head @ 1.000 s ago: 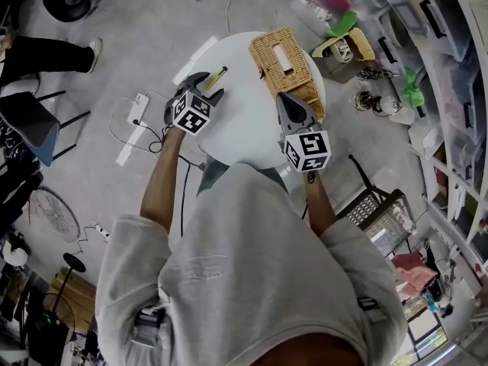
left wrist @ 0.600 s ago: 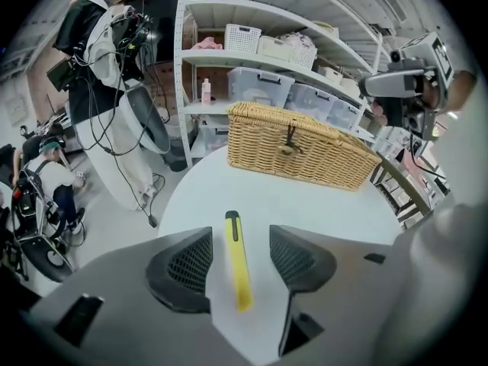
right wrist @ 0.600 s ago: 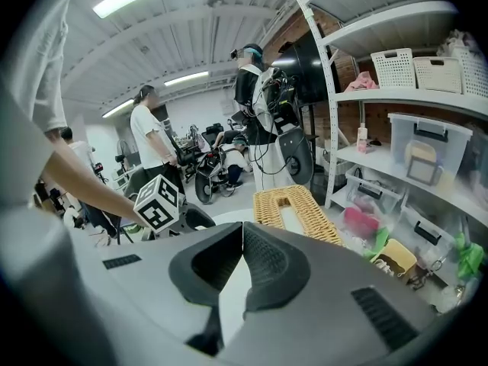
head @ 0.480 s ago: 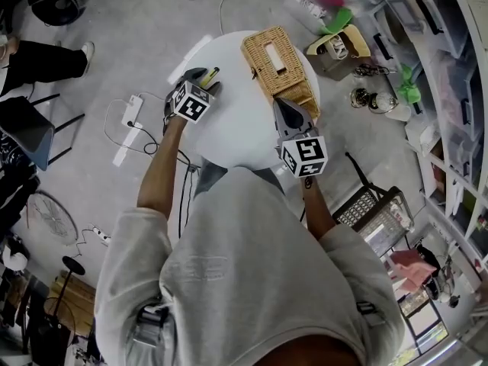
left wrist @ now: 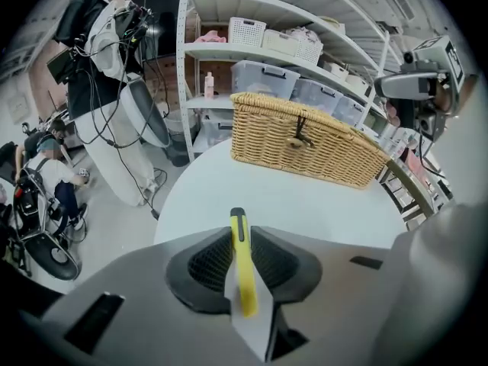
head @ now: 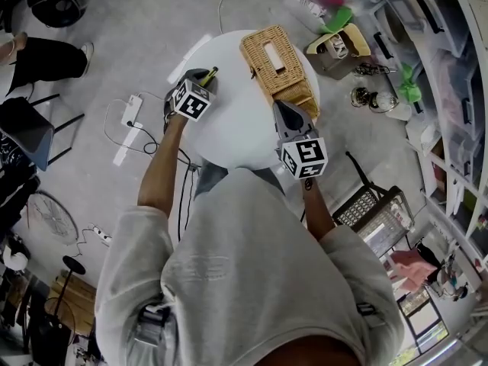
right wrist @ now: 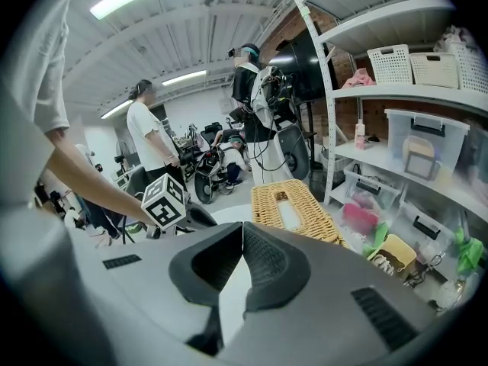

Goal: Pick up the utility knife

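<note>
The utility knife (left wrist: 242,273) is slim and yellow with a black tip, and it lies on the round white table (head: 229,128) near its far left edge. My left gripper (left wrist: 241,239) points steeply down over it, and its jaws are closing with both pads against the knife's sides. In the head view the knife's tip (head: 210,73) pokes out beyond the left gripper (head: 204,78). My right gripper (head: 284,107) hovers over the table's right side, beside the basket, shut with nothing in it; in its own view its (right wrist: 242,231) pads meet.
A lidded wicker basket (head: 278,59) stands at the table's far right. Shelves with plastic bins (left wrist: 263,75) rise beyond the table. Cables and a power strip (head: 130,113) lie on the floor at left. People stand and sit in the background.
My left gripper has gone forward and down over the knife, and its jaws have narrowed from wide open onto the knife. The right gripper has stayed where it was.
</note>
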A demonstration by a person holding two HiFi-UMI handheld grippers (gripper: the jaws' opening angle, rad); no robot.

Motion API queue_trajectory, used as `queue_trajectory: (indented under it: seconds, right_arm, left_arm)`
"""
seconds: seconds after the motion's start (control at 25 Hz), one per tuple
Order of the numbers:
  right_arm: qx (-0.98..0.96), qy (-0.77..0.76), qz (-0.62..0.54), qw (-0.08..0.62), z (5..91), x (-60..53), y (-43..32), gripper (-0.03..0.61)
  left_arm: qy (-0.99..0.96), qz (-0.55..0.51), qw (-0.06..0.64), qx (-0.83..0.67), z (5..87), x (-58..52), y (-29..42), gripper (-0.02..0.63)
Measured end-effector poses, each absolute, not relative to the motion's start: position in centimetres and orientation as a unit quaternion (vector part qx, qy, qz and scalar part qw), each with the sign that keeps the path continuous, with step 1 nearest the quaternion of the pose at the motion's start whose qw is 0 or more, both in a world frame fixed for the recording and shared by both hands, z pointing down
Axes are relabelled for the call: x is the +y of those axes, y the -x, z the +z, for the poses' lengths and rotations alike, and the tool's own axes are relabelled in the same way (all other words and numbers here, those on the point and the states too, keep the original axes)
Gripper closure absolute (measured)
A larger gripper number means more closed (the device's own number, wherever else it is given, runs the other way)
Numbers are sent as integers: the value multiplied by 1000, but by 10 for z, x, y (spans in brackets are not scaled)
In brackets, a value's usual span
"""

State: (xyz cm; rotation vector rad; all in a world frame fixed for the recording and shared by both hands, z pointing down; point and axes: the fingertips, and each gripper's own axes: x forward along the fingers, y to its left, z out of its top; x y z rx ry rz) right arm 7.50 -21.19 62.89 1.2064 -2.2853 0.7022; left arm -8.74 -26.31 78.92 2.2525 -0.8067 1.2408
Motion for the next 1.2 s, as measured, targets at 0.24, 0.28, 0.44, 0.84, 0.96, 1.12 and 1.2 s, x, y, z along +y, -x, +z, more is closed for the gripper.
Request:
queue_trajectory:
  seconds: [0.24,0.28,0.44,0.84,0.96,1.12,1.2]
  right_arm:
    - [-831,-438,255,229,627,-209,-75,548]
    - [-831,-439,255,228,627,-209,-75,548]
    - [-831,-438,255,229,628,-208,-75,548]
    - [-833,-441,248,224,624,-211,-72,548]
    - [-833,-443,246,222,623,-215,-73,548]
    - [-832,-448,242,219,621,-219,-75,548]
    - [-833,-451,239,215,618,-221,-77,548]
  left_arm:
    - [-814,450,217,-295,788,-260,88,540]
    - [-815,449,217,-295,787,-260,88,540]
    - [-820,438,208,-303,778,-261,87,540]
    - [-830,306,227,-407,709,-269,107,540]
    - [-831,267,234,-428,687,-266,113,540]
    - [-832,224,240,-446,659,-257,120,541]
    - [-833,207,240,-454,646,-252,122,541]
